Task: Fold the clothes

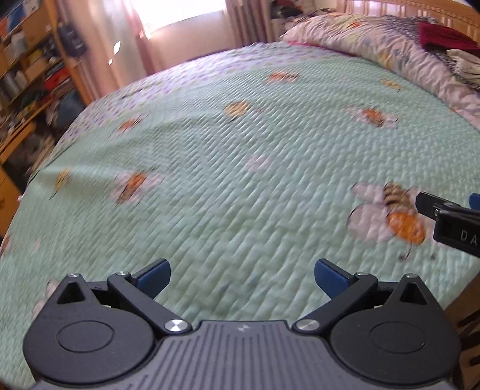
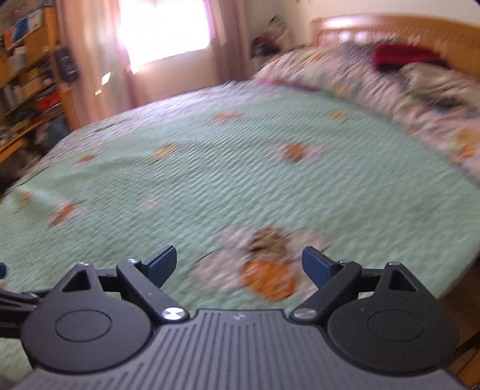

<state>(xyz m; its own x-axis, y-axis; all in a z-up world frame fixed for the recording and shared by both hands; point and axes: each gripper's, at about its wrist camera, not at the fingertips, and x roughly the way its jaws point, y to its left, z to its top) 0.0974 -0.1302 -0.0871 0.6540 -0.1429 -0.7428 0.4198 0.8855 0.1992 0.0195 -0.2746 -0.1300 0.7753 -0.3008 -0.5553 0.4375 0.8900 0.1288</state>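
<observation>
Far left, along the room's edge: wooden shelving [image 1: 27, 75] crammed with boxes and books, too blurred to count. Next to it, pink curtains [image 1: 114, 45] around one bright window [image 1: 186, 12].

Centre, filling both views: a bed under a mint-green quilt [image 1: 240, 168] printed with bees and white flowers, smooth and bare across the middle, plenty of open room for spreading fabric. Left edge of the quilt dropping off toward the shelving; near edge curving away at lower right, with floor just visible beyond.

Low in the left wrist view: left gripper [image 1: 242, 279], blue-padded fingers spread wide apart, nothing between them, hovering over the quilt. Low in the right wrist view: right gripper [image 2: 239, 267], likewise spread wide and empty, above one large bee print [image 2: 267, 270]. Both pointing across the bed toward the window; right gripper's black tip also poking in at the right edge of the left view.

Far right, by the wooden headboard [image 2: 390, 27]: a rumpled floral duvet [image 1: 375, 48], and on it the clothes pile [image 1: 450, 51] — one dark red garment on top, pale crumpled pieces beside it, further count unclear. Long axis and facing of any garment impossible to tell, everything bunched and blurred.
</observation>
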